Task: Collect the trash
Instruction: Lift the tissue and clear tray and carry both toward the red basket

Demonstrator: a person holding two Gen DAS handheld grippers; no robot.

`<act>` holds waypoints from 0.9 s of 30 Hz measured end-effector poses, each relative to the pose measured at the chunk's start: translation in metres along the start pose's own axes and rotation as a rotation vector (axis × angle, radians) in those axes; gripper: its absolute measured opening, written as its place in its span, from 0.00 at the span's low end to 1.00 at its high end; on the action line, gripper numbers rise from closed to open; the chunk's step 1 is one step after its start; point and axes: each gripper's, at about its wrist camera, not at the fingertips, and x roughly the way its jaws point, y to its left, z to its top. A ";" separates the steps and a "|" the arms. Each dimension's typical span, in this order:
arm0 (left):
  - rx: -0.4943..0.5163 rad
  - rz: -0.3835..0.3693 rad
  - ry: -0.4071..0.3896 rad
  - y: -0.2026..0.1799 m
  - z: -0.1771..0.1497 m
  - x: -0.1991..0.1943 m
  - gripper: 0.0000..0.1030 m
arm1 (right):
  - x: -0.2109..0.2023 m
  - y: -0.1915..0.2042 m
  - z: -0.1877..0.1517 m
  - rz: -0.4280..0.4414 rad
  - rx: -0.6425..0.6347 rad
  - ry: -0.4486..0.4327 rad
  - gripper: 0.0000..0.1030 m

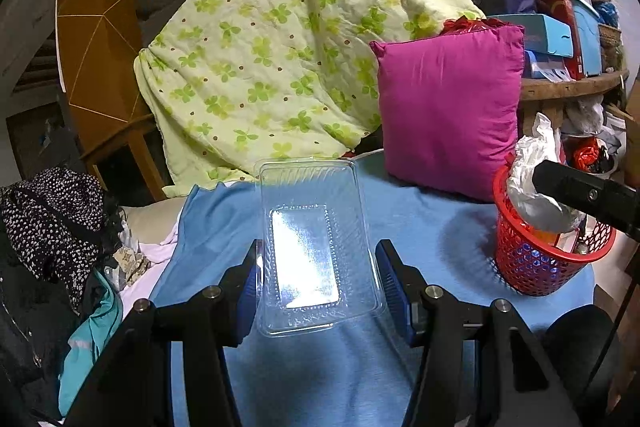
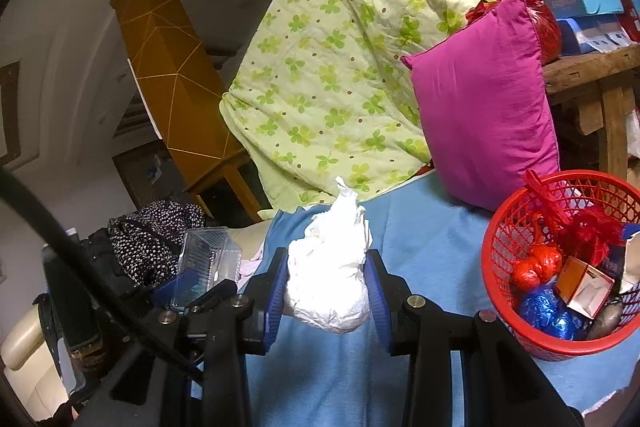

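Looking along the left gripper [image 1: 318, 285], I see a clear plastic tray [image 1: 316, 247] standing between its blue pads. The left pad touches the tray's edge, but on the right side a small gap seems to remain, so I cannot tell if the jaws are really clenched on it. Under it lies a blue cloth [image 1: 312, 379], and the red basket [image 1: 532, 267] stands to the right, near a magenta pillow [image 1: 448, 111]. The white paper is seen just above the basket's rim, held by the other gripper, whose black body comes in from the right edge.

From the right wrist view, the right gripper [image 2: 326, 289] is clenched on a crumpled white paper wad [image 2: 328, 271]; both pads press into its sides. The red basket [image 2: 504, 255] is to the right and already holds red and blue foil pieces and a small carton. The left gripper with the clear tray [image 2: 210, 259] shows at the left.

I judge two risks. The paper is light and loose, so if it is released before it is over the opening, it may catch on the rim and fall on the cloth. The tray is thin and slippery; a weak hold could let it slip out, a hard one could crush it.
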 end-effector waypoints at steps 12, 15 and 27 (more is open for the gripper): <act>0.035 -0.019 0.009 -0.012 0.001 0.004 0.55 | -0.004 -0.011 -0.002 -0.006 0.037 -0.008 0.39; 0.046 -0.021 0.013 -0.017 0.000 0.006 0.55 | -0.006 -0.015 -0.003 -0.012 0.046 -0.008 0.39; 0.071 -0.039 0.031 -0.028 0.000 0.013 0.55 | -0.011 -0.029 -0.002 -0.023 0.077 -0.015 0.39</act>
